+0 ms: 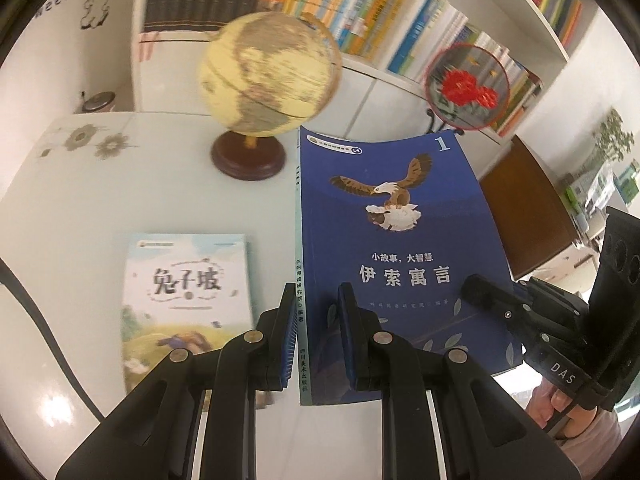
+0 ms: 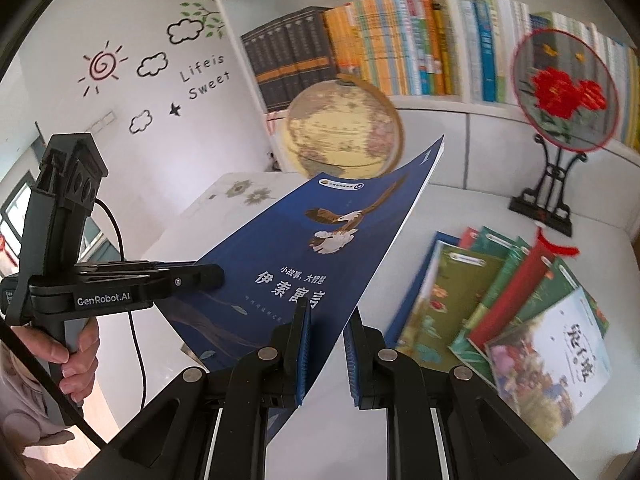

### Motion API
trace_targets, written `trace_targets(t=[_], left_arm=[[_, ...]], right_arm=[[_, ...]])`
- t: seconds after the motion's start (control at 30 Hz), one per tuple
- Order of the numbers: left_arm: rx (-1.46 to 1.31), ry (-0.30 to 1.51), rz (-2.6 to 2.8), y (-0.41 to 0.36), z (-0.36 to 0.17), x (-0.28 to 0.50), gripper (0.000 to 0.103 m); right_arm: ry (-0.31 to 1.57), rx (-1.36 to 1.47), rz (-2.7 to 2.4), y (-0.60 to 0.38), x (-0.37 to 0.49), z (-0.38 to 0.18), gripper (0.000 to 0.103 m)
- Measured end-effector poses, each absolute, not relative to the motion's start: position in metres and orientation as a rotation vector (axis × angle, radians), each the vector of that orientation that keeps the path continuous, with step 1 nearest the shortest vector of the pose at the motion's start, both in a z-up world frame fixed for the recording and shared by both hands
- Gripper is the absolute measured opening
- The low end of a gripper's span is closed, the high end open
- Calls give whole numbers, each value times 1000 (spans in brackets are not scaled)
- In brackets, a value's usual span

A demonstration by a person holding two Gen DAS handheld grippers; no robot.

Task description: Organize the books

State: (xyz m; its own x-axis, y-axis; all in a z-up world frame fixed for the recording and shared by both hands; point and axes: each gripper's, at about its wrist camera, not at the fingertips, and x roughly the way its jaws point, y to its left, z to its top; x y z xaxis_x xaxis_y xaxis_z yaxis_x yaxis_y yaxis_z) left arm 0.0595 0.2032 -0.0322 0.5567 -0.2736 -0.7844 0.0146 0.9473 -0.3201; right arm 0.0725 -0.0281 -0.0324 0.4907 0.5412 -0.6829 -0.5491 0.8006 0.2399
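Hand-held gripper, left [image 1: 316, 336]: clamped on the spine edge of the blue book [image 1: 396, 240], low in the left wrist frame. Hand-held gripper, right [image 2: 326, 352]: clamped on the opposite edge, low centre of the right wrist frame. Book is lifted clear of the table [image 1: 80, 184], tilted, globe [image 1: 270, 70] behind it. Judged step: two-handed carry of one book toward the book pile [image 2: 500, 300] at right. Next move calls for level, matched travel and a flat set-down. Both grippers point downward; a hand [image 2: 76, 344] grips the left handle.
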Motion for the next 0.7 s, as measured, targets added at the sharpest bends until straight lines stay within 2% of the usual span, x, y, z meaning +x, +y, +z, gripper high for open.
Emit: trace_targets(t=[0.7], left_arm=[[-391, 987, 4, 311, -66, 25, 16]], right_arm=[[901, -83, 798, 97, 71, -56, 15]])
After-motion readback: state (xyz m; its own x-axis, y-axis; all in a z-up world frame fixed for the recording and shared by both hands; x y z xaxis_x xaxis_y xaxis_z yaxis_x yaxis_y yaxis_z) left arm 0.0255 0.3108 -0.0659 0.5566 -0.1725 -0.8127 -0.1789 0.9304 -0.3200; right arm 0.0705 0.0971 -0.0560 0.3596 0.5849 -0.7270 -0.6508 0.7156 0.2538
